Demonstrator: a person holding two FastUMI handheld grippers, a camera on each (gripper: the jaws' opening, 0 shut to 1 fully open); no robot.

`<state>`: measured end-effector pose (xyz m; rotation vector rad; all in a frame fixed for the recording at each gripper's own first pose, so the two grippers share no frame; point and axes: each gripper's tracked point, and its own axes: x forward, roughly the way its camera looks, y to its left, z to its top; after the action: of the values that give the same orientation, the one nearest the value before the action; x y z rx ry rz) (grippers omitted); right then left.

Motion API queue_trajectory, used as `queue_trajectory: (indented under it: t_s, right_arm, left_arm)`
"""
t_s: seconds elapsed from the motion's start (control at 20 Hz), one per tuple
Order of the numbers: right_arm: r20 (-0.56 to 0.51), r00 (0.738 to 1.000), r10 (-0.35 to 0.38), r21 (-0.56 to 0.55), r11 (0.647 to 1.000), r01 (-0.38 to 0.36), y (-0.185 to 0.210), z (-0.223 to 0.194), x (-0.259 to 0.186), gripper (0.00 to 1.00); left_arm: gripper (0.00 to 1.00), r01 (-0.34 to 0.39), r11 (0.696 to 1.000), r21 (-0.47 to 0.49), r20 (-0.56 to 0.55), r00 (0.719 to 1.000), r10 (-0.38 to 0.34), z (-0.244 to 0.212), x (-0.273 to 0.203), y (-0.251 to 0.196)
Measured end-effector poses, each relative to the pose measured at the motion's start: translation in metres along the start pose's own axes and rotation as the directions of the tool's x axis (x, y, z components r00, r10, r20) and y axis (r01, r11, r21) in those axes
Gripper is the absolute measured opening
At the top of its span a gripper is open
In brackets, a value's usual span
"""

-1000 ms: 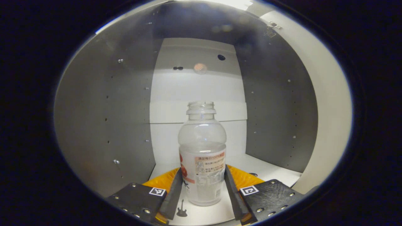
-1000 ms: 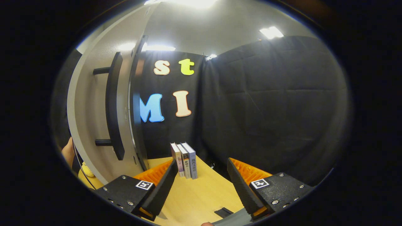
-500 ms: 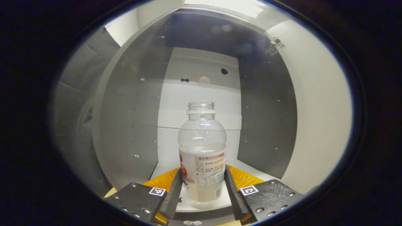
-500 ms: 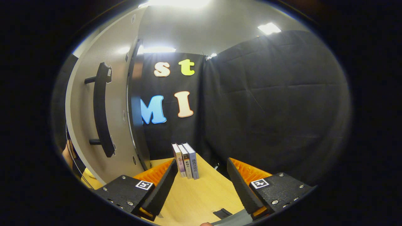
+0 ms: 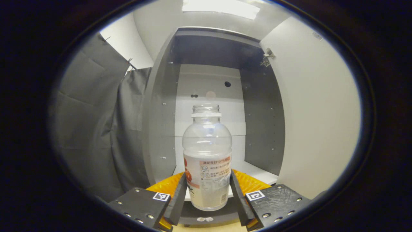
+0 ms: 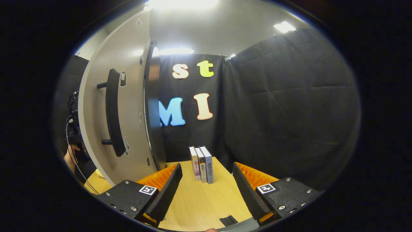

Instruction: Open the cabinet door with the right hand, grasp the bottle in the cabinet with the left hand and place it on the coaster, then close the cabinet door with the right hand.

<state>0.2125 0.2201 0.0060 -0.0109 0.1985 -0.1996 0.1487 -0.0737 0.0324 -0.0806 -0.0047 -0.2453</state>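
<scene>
The left tool [image 5: 207, 196] pinches the upright bottle [image 5: 207, 154], seemingly clear of the cabinet [image 5: 260, 129]; the right tool [image 6: 207, 190] is spread.

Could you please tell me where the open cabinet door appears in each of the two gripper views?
Left gripper view: the cabinet door takes the right side, pale inner face showing, hinge at its top left.
Right gripper view: the door stands at the left, outer face showing, with its black handle.
Shared landmark: the black cloth wall, left in the former, centre and right in the latter.
</scene>
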Motion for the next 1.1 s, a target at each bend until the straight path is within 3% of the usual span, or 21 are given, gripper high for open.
queue_trajectory:
  t_s: [0.05,0.1,0.2,0.3,0.85,0.9,0.95,1.05,1.1]
  right_arm:
    - [0.002,1.000,0.011,-0.005,1.000,-0.011,0.001,0.001,-0.001,0.97]
    - [0.002,1.000,0.023,-0.010,1.000,-0.023,0.002,0.000,-0.002,0.97]
    - [0.002,0.999,0.047,-0.017,0.999,-0.046,0.004,0.000,-0.004,0.97]
    - [0.000,0.998,0.069,-0.020,0.997,-0.069,0.006,-0.001,-0.007,0.97]
    - [-0.020,0.988,0.151,-0.018,0.988,-0.151,0.016,-0.016,-0.019,0.97]
    - [-0.020,0.988,0.156,-0.018,0.988,-0.156,0.017,-0.018,-0.020,0.97]
    - [-0.021,0.987,0.162,-0.017,0.987,-0.162,0.017,-0.020,-0.020,0.97]
    - [-0.028,0.983,0.179,-0.016,0.984,-0.179,0.018,-0.023,-0.021,0.97]
    - [-0.029,0.983,0.183,-0.018,0.983,-0.184,0.018,-0.025,-0.021,0.97]
  left_arm:
    - [0.75,-0.004,1.000,0.002,0.005,1.000,0.004,0.000,-0.009,0.001]
    - [0.65,-0.008,1.000,0.003,0.010,1.000,0.008,-0.001,-0.018,0.000]
    - [0.65,-0.018,1.000,0.012,0.019,1.000,0.018,-0.001,-0.037,0.001]
    - [0.75,-0.028,0.999,0.016,0.018,0.999,0.027,-0.005,-0.054,0.004]
    - [0.75,-0.037,0.999,0.015,0.022,0.999,0.037,-0.029,-0.126,0.004]
    - [0.70,-0.032,0.999,0.012,0.026,0.999,0.032,-0.033,-0.133,0.003]
    - [0.75,-0.027,1.000,0.012,0.028,0.999,0.027,-0.036,-0.139,0.001]
    - [0.70,-0.020,1.000,0.017,0.025,0.999,0.020,-0.045,-0.152,-0.005]
    - [0.75,-0.020,1.000,0.019,0.021,1.000,0.020,-0.050,-0.158,-0.008]
